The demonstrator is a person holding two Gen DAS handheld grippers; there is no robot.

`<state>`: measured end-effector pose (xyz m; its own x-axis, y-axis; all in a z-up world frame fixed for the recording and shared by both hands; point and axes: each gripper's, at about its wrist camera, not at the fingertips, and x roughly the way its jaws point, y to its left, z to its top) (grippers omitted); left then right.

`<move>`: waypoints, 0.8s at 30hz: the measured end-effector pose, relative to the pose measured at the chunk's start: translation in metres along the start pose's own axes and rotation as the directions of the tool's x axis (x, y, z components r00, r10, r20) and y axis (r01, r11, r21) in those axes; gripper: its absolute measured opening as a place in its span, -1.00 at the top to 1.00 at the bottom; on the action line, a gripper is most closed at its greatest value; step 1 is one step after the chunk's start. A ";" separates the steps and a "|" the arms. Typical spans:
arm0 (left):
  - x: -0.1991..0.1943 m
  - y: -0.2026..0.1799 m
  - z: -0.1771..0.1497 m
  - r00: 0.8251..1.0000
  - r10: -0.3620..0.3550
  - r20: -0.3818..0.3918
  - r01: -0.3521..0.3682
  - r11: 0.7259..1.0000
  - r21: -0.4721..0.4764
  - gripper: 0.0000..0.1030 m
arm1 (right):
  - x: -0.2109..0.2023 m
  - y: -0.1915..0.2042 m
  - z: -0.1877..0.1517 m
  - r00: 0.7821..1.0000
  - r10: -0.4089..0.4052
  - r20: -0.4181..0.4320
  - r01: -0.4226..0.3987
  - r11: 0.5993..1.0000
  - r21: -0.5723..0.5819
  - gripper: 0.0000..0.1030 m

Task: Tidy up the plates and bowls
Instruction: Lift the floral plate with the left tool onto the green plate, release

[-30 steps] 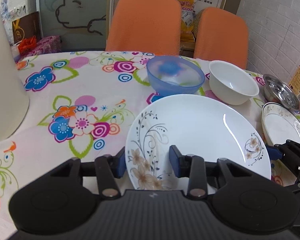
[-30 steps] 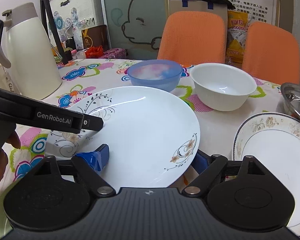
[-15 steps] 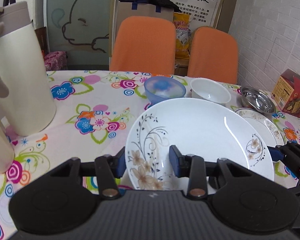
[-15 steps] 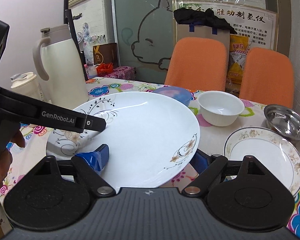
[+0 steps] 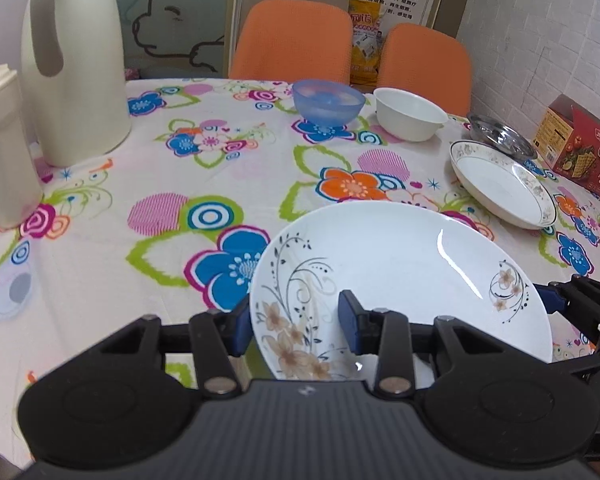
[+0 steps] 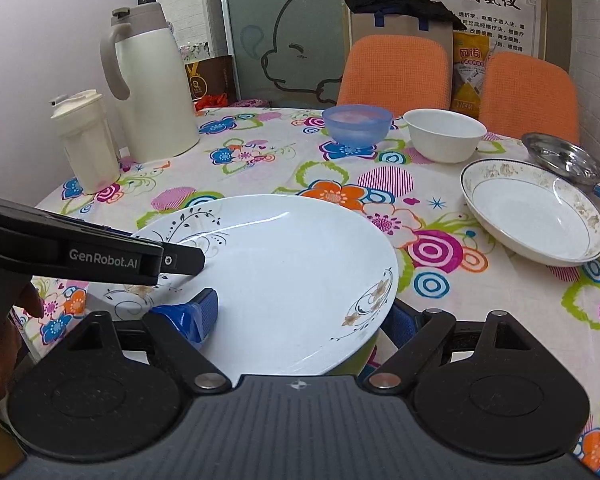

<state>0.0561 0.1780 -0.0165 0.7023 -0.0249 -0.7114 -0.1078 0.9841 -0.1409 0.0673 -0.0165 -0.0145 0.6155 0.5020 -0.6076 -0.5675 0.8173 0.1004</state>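
Both grippers are gripping the large floral plate: the left gripper and the right gripper each have jaws closing on its rim. Ahead of the jaws, the gold-rimmed plate, blue bowl, white bowl and steel dish are sitting apart on the bench; nothing looks stacked yet.

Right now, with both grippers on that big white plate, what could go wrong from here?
1. The large plate is held only at its rim by the left gripper and right gripper; if either lets go early, it could tip or slip.
2. The gold-rimmed plate and steel dish lie close together on the right; a careless set-down there could knock them.
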 end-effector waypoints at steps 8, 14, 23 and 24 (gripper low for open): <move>0.006 0.001 -0.009 1.000 -0.020 -0.008 0.020 1.000 -0.005 0.27 | 0.004 0.001 -0.007 1.000 -0.018 0.003 0.018 1.000 -0.016 -0.43; 0.007 0.002 -0.011 1.000 -0.024 -0.008 0.024 1.000 -0.006 0.22 | 0.009 -0.002 -0.012 0.999 0.009 -0.034 -0.009 1.000 -0.001 -0.46; -0.002 0.012 -0.006 0.996 -0.086 -0.009 0.085 0.994 -0.072 -0.10 | -0.018 -0.020 0.002 0.995 0.002 0.099 -0.010 0.997 0.079 -0.45; -0.003 0.012 -0.005 0.996 -0.084 -0.009 0.083 0.994 -0.070 -0.10 | -0.019 -0.021 0.004 0.995 -0.001 0.101 -0.008 0.997 0.080 -0.45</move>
<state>0.0491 0.1887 -0.0197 0.7025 -0.1091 -0.7032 -0.0981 0.9639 -0.2475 0.0703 -0.0422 -0.0017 0.6679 0.5276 -0.5249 -0.5264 0.8335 0.1679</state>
